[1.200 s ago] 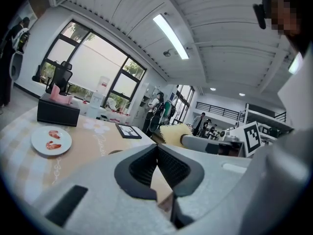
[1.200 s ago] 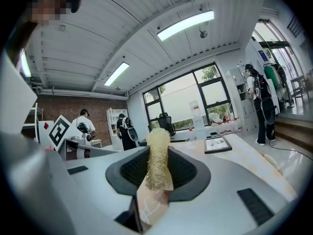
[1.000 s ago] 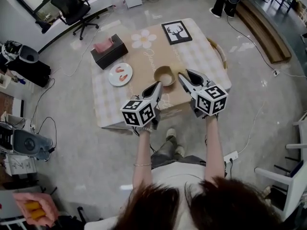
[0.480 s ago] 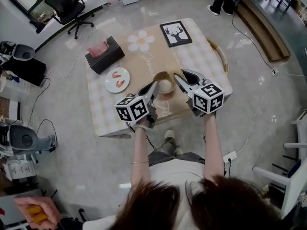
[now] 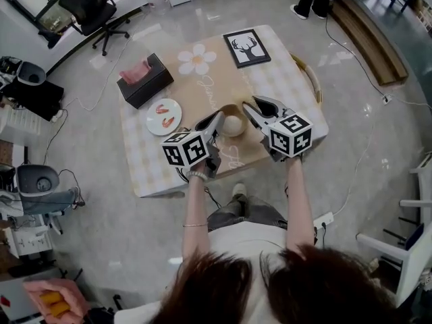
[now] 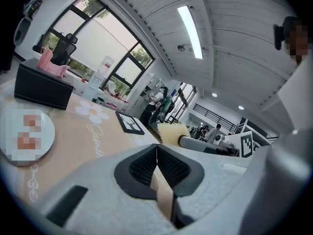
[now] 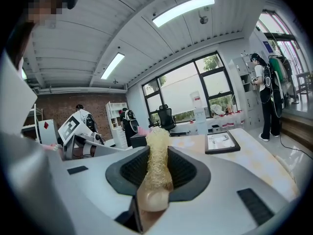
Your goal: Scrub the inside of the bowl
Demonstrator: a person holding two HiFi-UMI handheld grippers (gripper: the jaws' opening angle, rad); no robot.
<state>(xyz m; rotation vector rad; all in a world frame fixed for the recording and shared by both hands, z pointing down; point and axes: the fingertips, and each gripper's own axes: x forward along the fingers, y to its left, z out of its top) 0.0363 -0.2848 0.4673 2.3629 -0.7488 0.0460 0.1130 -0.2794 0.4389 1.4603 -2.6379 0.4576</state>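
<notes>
— Which step is happening?
— The approach, I'd say. The left gripper [image 5: 216, 118] is clenching the tan bowl [image 5: 232, 124] by its left rim on the table [image 5: 202, 90], and the right gripper [image 5: 250, 106] is gripping a straw-coloured fibre scrubber [image 7: 157, 168] just beside the right rim.
— And next?
— Probably lowering the scrubber inside and rubbing, with the left bracing the bowl

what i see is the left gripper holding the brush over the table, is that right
No: the right gripper holds the brush, as the right gripper view shows; the left gripper is shut on the bowl rim. Both are over the table.
</notes>
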